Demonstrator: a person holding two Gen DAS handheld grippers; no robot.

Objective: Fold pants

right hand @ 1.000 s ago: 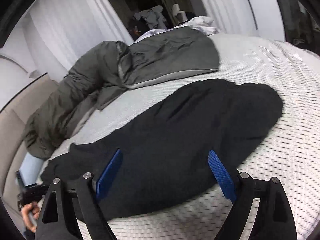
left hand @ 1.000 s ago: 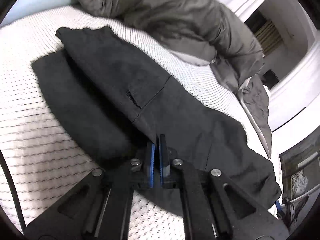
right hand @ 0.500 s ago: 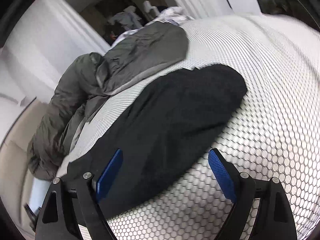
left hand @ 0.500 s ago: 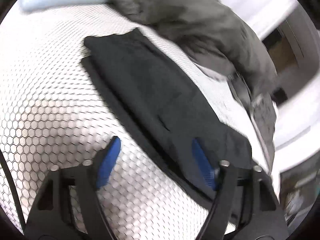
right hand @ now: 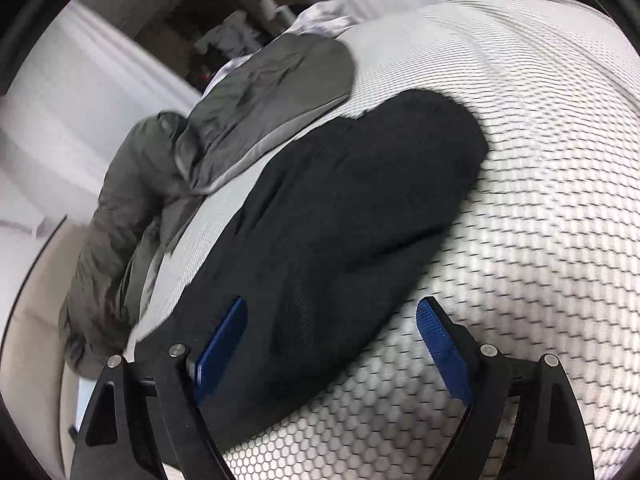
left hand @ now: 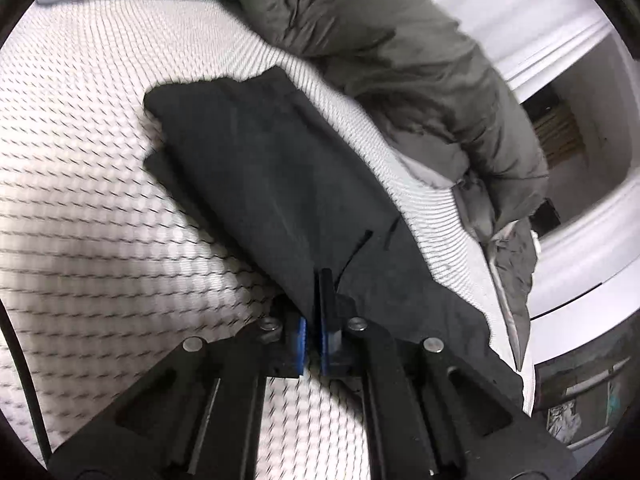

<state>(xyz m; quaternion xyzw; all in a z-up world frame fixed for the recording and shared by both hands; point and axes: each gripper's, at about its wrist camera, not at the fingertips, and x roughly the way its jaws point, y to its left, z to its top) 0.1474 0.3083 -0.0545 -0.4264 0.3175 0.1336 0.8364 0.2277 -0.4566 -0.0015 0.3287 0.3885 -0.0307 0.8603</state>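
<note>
Left wrist: left gripper (left hand: pixel 314 304) pinches pants (left hand: pixel 280 168); right gripper (right hand: pixel 332 344) spread wide.

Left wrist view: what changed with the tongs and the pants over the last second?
The left tongs, shut on the pants a second ago, stood open half a second ago and are now shut again on the near edge of the black cloth. The right tongs stayed open over the pants throughout. The pants stay on the white bed cover, the grey duvet beyond them.
</note>
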